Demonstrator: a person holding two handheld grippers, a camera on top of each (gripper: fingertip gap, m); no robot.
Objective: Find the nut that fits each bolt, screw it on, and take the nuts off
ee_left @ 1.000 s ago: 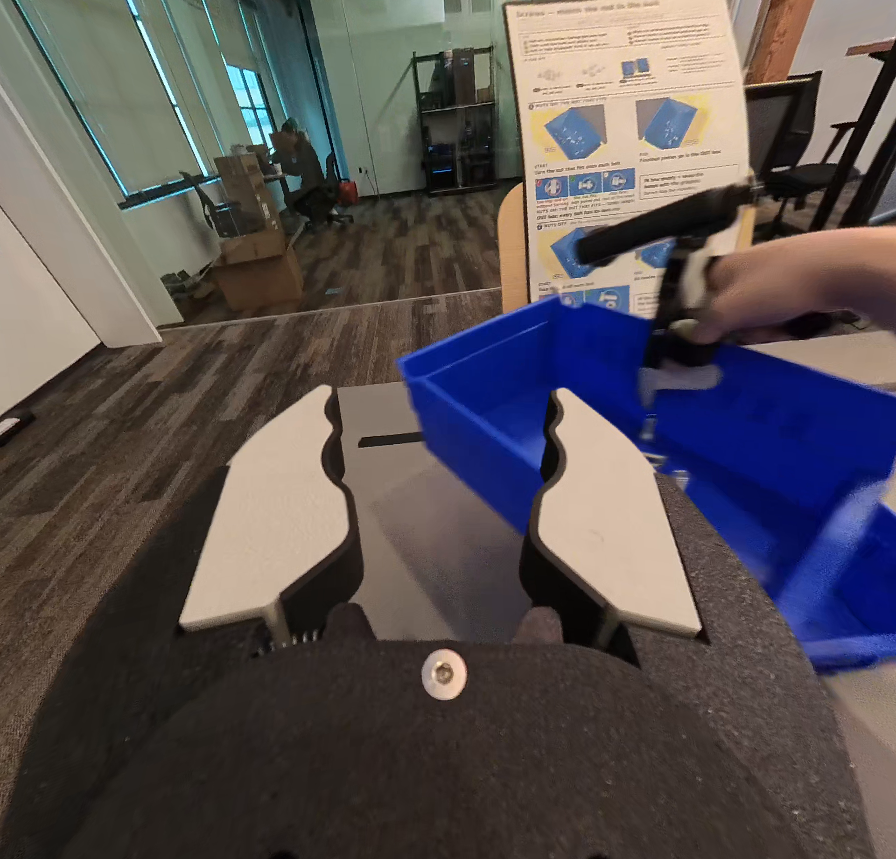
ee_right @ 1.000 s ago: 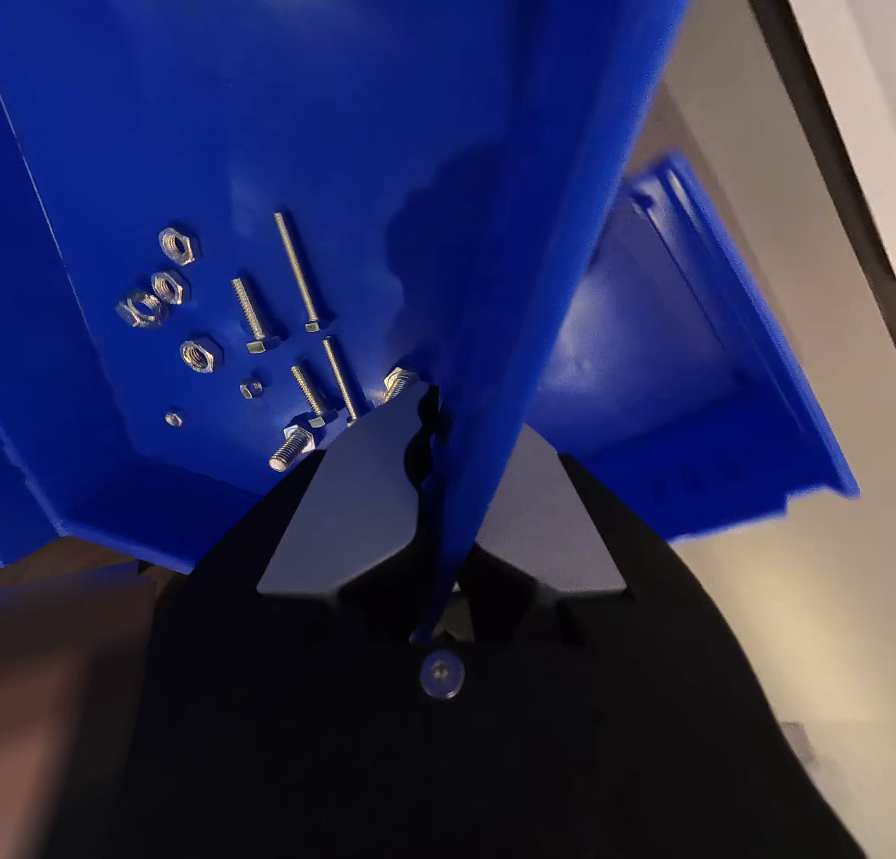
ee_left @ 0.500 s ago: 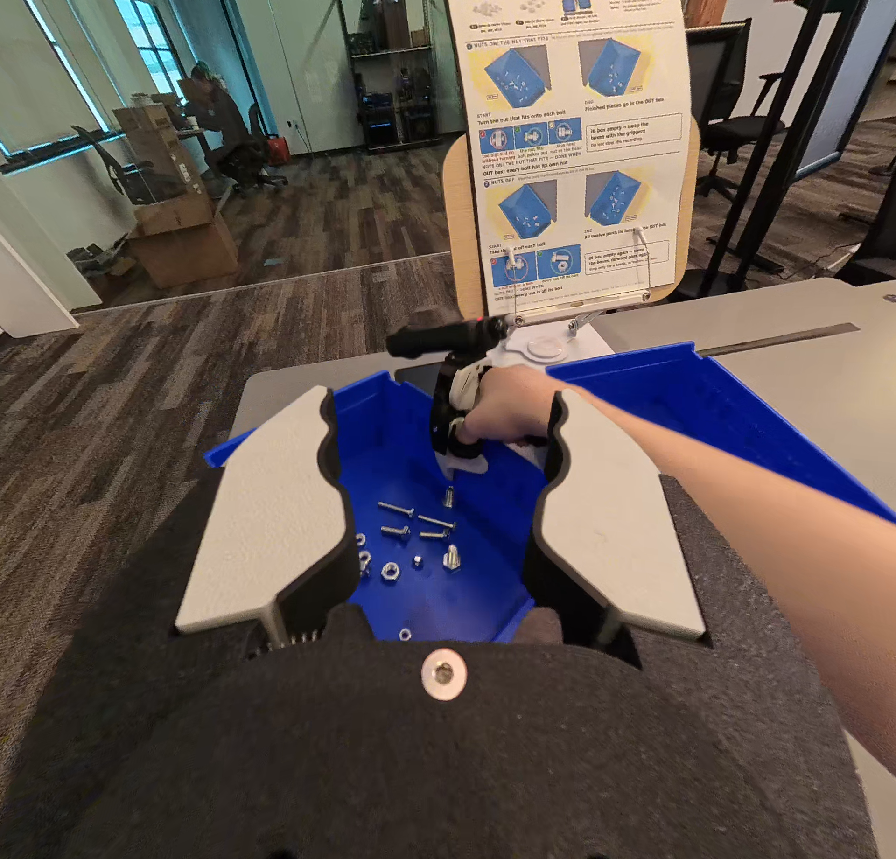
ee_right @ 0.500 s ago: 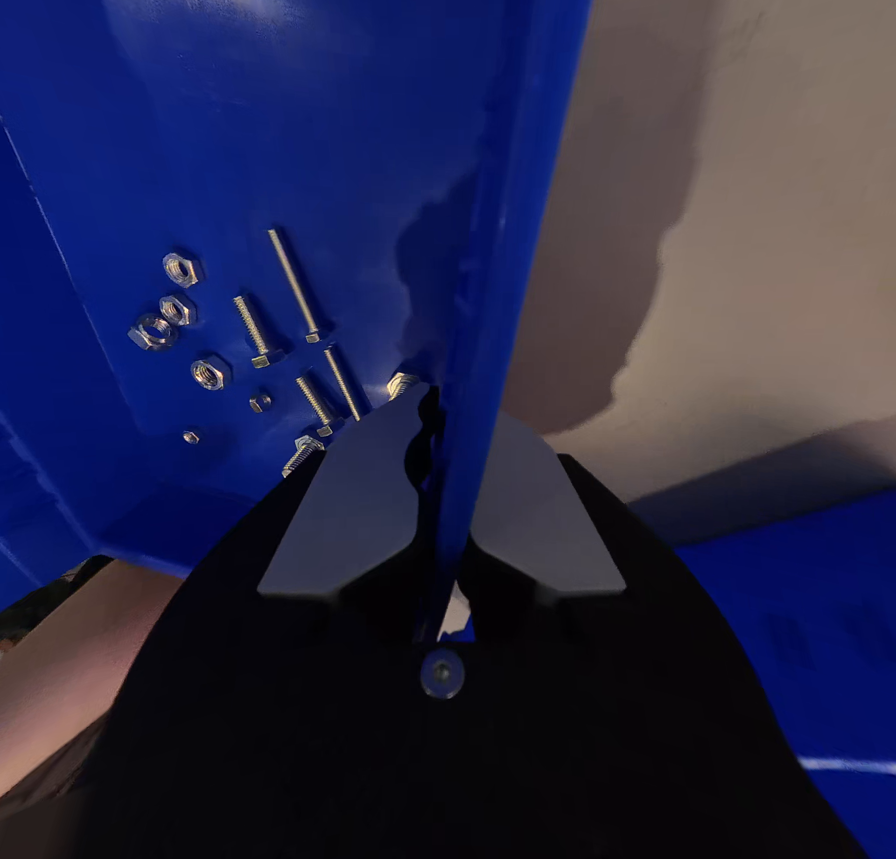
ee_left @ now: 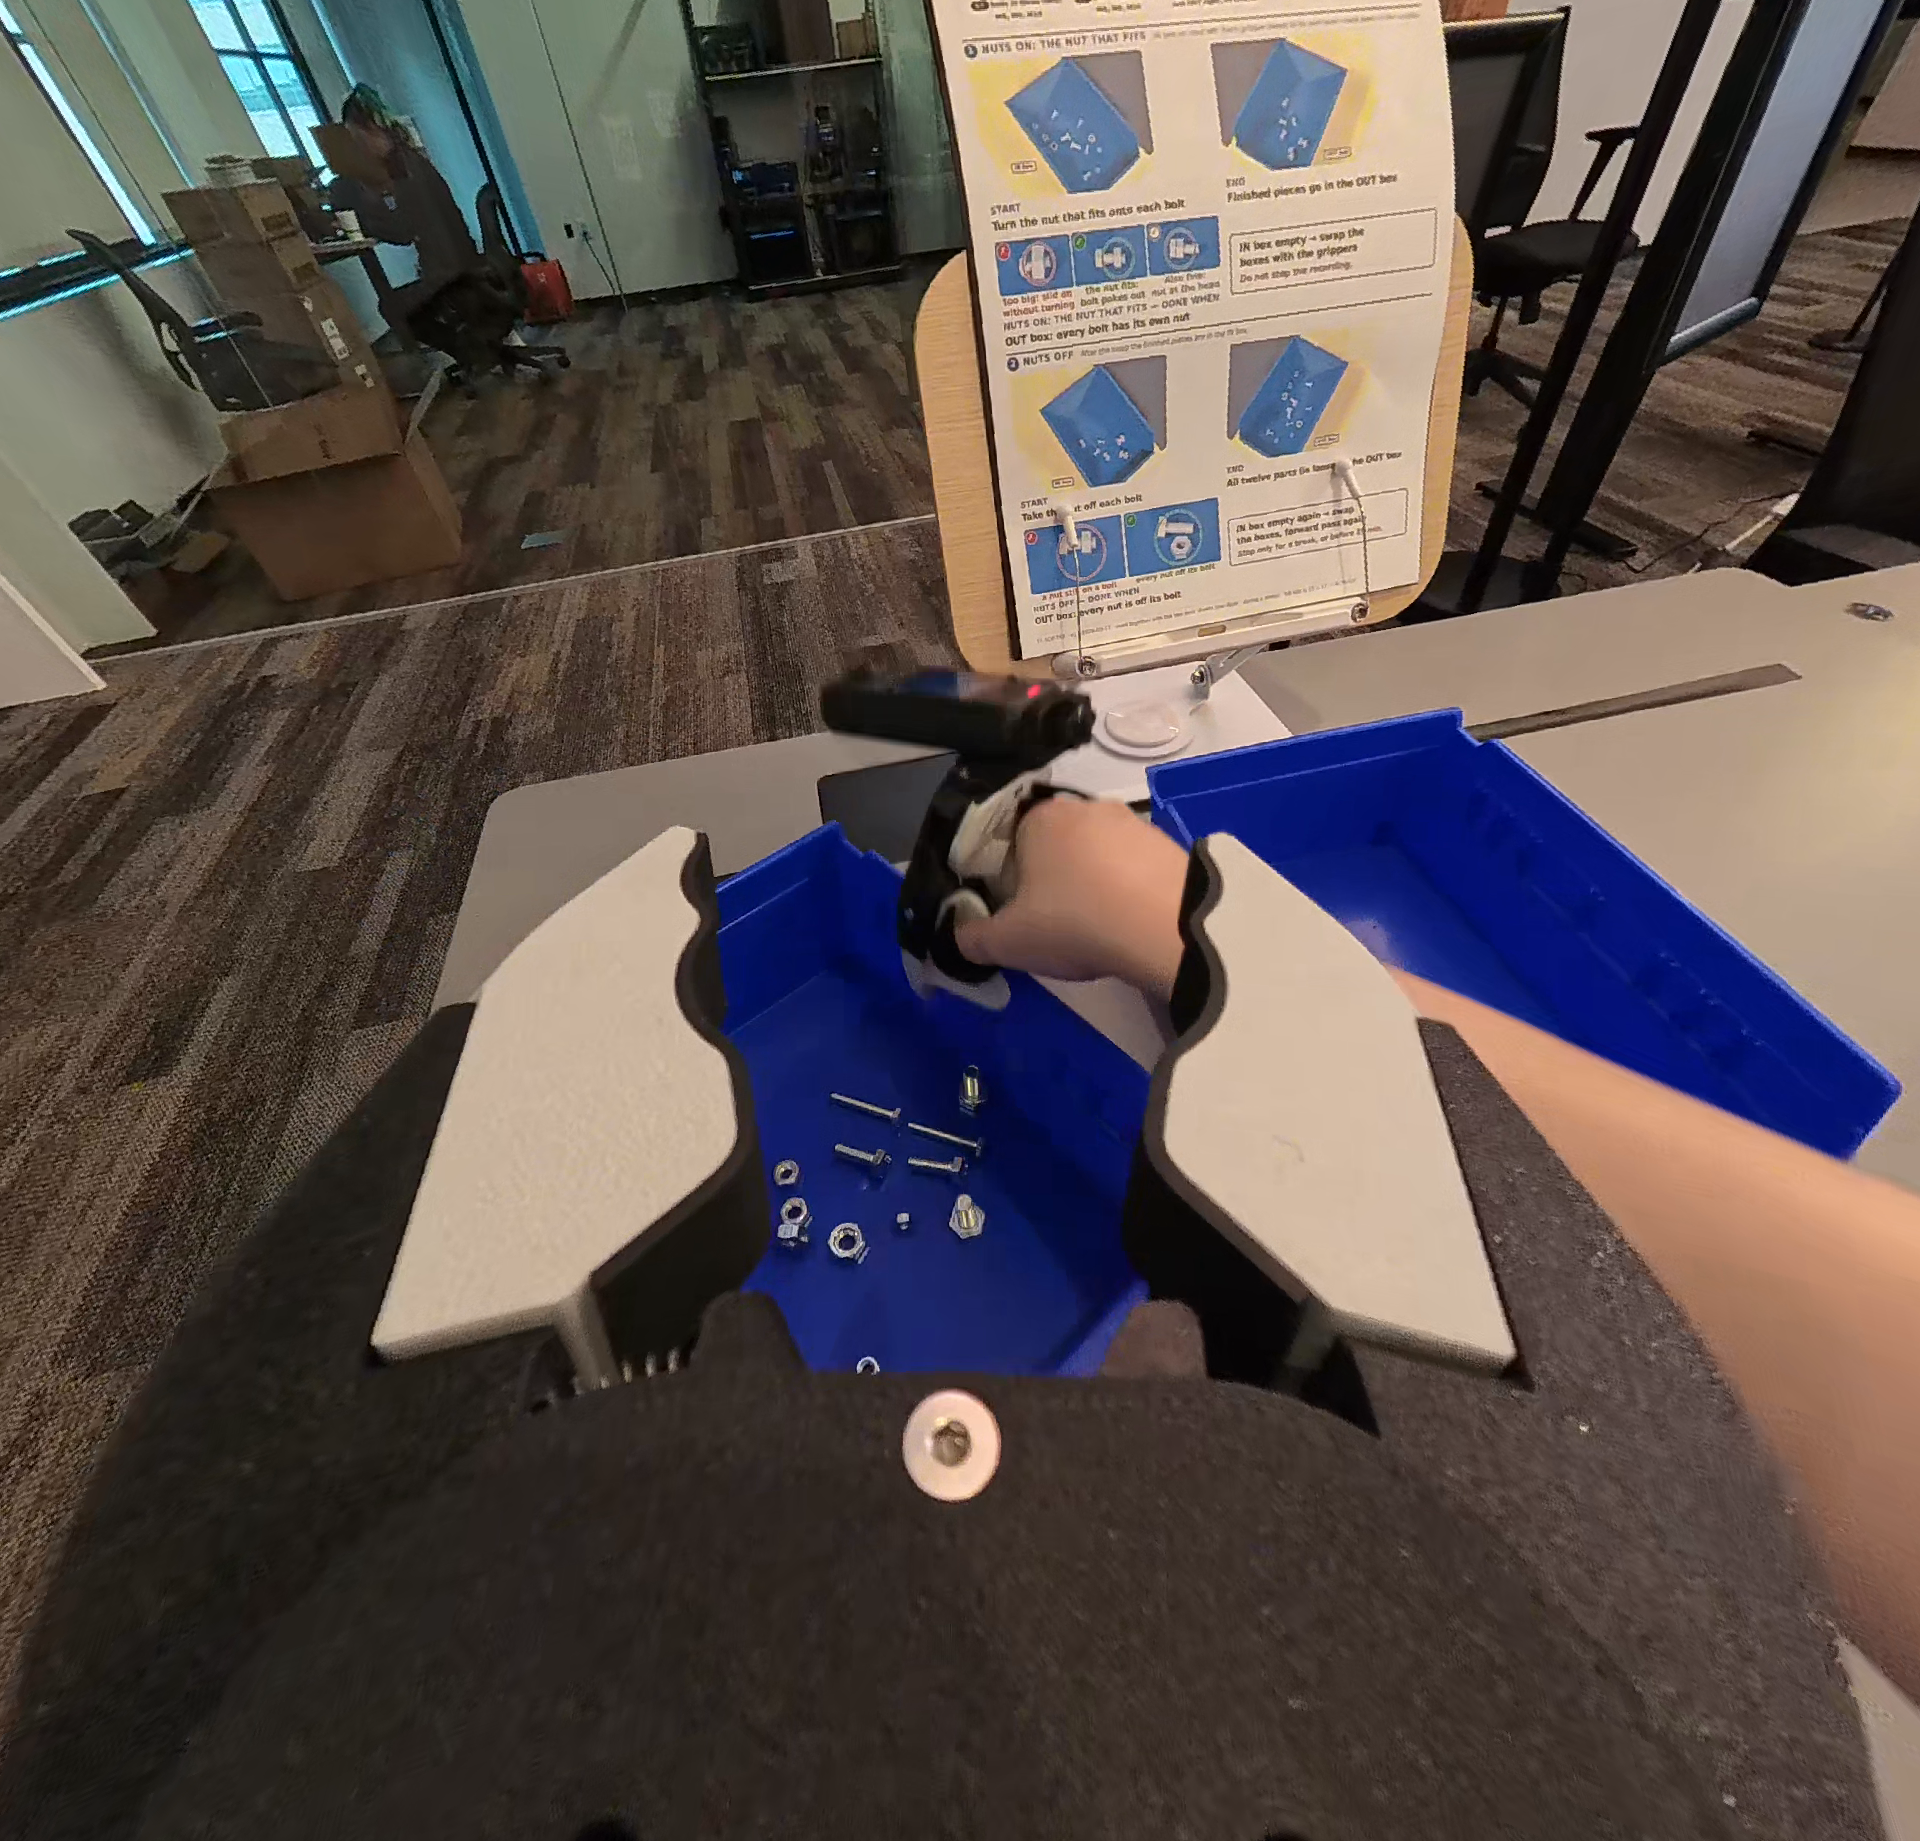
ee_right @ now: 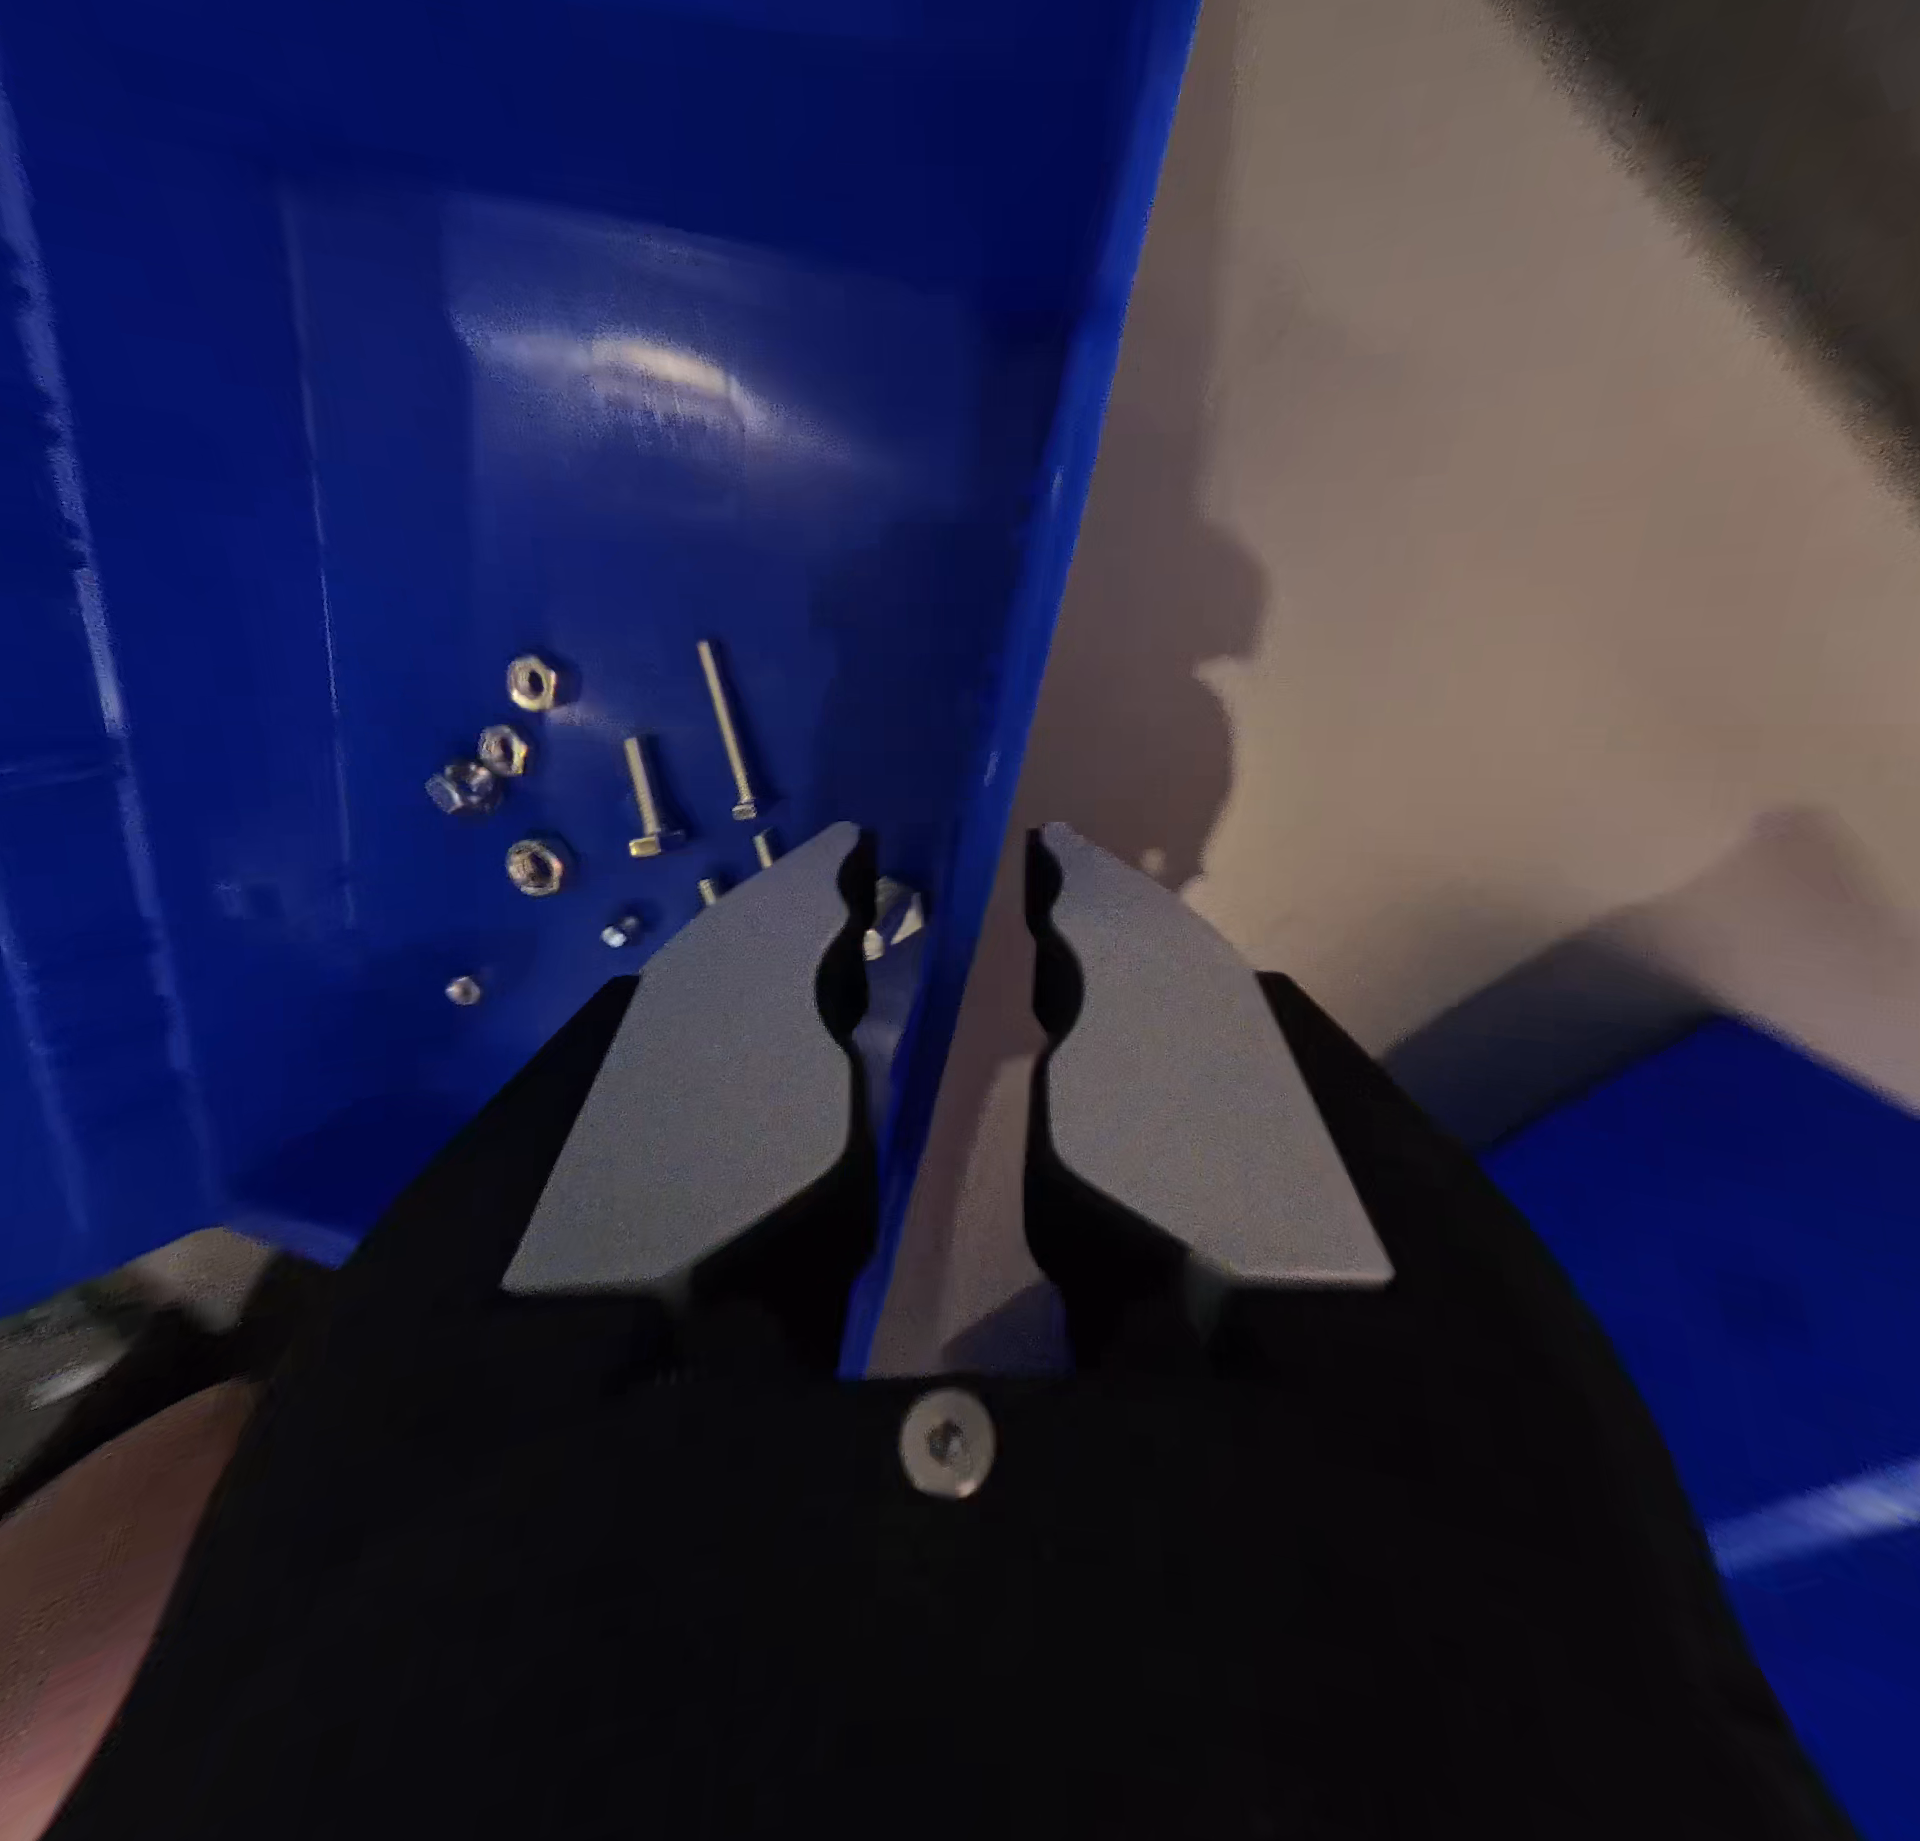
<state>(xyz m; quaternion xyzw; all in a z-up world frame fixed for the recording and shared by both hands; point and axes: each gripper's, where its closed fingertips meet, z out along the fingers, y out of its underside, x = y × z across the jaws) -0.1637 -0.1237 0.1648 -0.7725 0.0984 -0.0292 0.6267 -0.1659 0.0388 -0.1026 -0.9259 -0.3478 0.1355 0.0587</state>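
Left view: my left jaws (ee_left: pixel 940 1053) gape wide, empty, above the bin (ee_left: pixel 790 908); bolts (ee_left: pixel 904 1131) and nuts (ee_left: pixel 821 1225) lie just ahead below. Right view: right jaws (ee_right: pixel 943 861) part-open, straddling the bin wall (ee_right: pixel 1049 648), gripping nothing; bolts (ee_right: pixel 686 752) left of them, long axes pointing away.

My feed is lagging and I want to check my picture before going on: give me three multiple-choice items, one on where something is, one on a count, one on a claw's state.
1. Where do the loose nuts and bolts lie?
A. in the blue bin below the left claw
B. on the tabletop
C. on the floor

2. How many blue bins are in view?
A. one
B. two
C. three

3. How is the right claw?
A. shut on a bolt
B. shut on the bin wall
C. open, astride the bin wall

Key: 1 A, they are scattered on that bin's floor; 2 B, an empty bin stands beside the filled one; 3 C, gaps show on both sides of the wall.
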